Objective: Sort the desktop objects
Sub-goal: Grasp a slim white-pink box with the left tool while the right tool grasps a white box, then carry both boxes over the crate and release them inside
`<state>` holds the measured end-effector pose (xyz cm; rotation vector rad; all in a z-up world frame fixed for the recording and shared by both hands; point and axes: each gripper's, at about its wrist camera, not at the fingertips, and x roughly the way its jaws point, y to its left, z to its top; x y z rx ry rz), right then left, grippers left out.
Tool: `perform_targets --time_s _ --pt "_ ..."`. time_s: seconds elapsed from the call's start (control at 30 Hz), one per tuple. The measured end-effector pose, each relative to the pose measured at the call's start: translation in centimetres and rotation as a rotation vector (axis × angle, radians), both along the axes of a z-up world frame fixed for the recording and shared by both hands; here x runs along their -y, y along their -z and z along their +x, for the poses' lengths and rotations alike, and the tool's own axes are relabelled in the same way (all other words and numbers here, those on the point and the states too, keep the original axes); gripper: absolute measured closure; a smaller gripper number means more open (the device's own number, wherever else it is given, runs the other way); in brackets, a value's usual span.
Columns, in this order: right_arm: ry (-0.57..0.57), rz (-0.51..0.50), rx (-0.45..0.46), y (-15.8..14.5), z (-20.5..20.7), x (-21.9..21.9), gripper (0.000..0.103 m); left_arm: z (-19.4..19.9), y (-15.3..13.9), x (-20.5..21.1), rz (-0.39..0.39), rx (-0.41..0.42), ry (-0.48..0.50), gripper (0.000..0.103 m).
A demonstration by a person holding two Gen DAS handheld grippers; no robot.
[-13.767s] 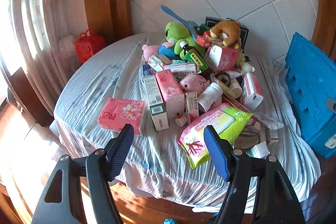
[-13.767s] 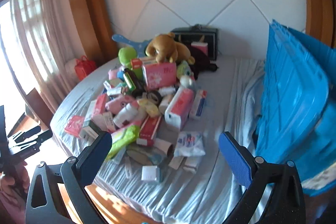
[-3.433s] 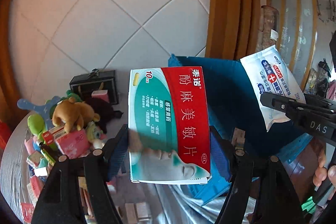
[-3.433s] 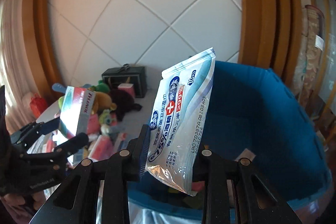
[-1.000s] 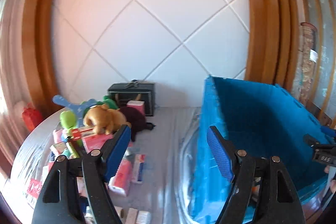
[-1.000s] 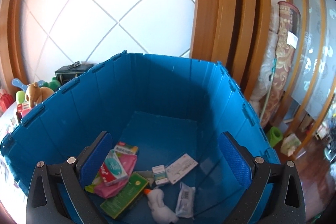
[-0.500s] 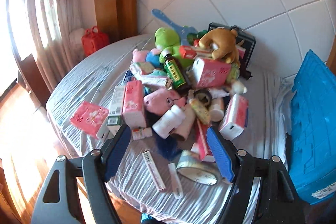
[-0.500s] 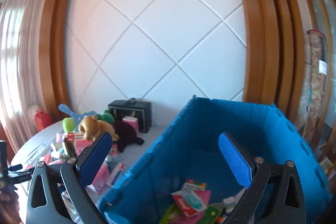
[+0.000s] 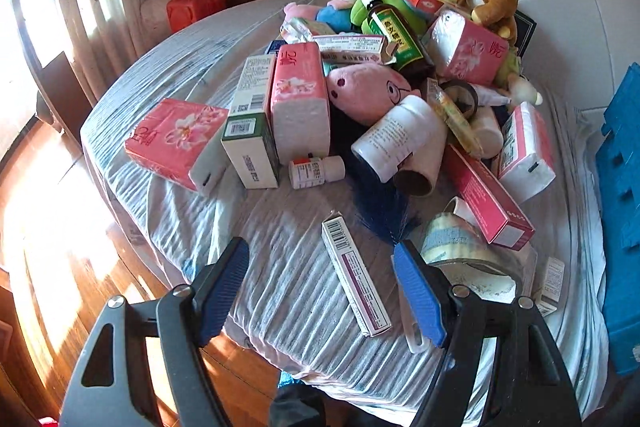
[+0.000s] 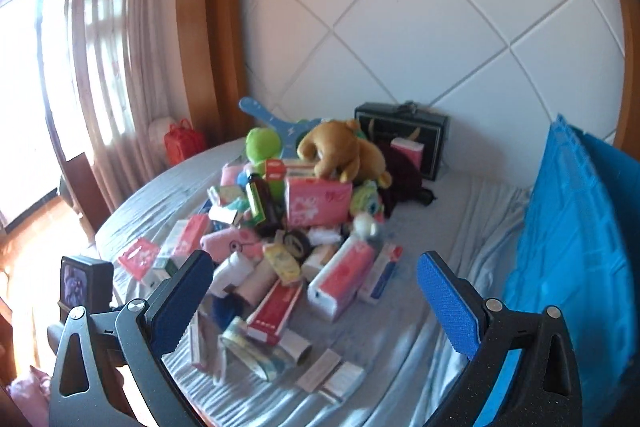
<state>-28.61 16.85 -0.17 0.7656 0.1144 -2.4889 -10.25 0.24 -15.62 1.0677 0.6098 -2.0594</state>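
Note:
A heap of boxes, bottles, tissue packs and plush toys lies on the round cloth-covered table [image 9: 192, 51]. My left gripper [image 9: 324, 291] is open and empty just above the near edge, with a slim white barcode box [image 9: 354, 277] between its fingers. A white medicine bottle [image 9: 394, 139], a small pill bottle [image 9: 316, 171] and a pink tissue pack [image 9: 176, 141] lie further in. My right gripper [image 10: 316, 301] is open and empty, higher up, facing the heap with its brown bear plush [image 10: 340, 151]. The blue crate [image 10: 576, 259] stands at the right.
A red bag [image 9: 194, 5] and curtains stand behind the table at left. A dark box [image 10: 400, 137] sits by the tiled wall. A tape roll [image 9: 460, 249] lies near my left gripper's right finger. The crate edge [image 9: 620, 187] bounds the table's right side.
Both grippers have swung away from the blue crate back to the table. The left has come down close to the heap's near edge. Both are empty, as half a second ago.

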Motion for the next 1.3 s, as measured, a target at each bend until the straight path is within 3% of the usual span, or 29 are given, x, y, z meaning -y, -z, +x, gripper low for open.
perform_targets --time_s 0.13,0.37,0.47,0.6,0.67,0.77,0.8,0.83,1.03,1.3 --pt "0.034 0.014 0.143 4.9 -2.1 0.6 0.000 -0.7 2.3 -0.2 0.045 0.020 0.019 0.029" --pt "0.136 0.127 0.415 14.3 -4.7 -0.5 0.000 -2.0 5.1 0.2 0.101 0.056 0.033 0.031" --pt "0.154 0.157 0.486 16.3 -4.5 -1.2 0.000 -2.5 6.0 0.3 0.123 0.064 0.041 0.039" --pt "0.159 0.175 0.566 18.5 -4.6 -1.6 0.033 -3.1 7.1 0.4 0.156 0.076 0.060 0.055" --pt "0.159 0.178 0.586 19.1 -4.6 -1.6 0.034 -3.3 7.4 0.5 0.161 0.082 0.068 0.057" --pt "0.157 0.184 0.605 19.8 -4.9 -1.4 0.034 -3.6 7.3 0.4 0.149 0.088 0.088 0.076" --pt "0.153 0.186 0.611 20.1 -5.0 -1.3 0.041 -3.6 7.2 0.5 0.156 0.084 0.096 0.084" --pt "0.152 0.187 0.618 20.4 -5.2 -1.2 0.057 -3.6 7.1 0.5 0.162 0.080 0.102 0.085" --pt "0.161 0.181 0.620 20.8 -5.5 -1.3 0.069 -3.3 4.9 0.2 0.099 0.056 0.127 0.085" --pt "0.160 0.133 0.506 16.2 -4.8 -1.9 0.072 -3.5 -1.1 0.0 -0.026 -0.037 0.169 0.085"
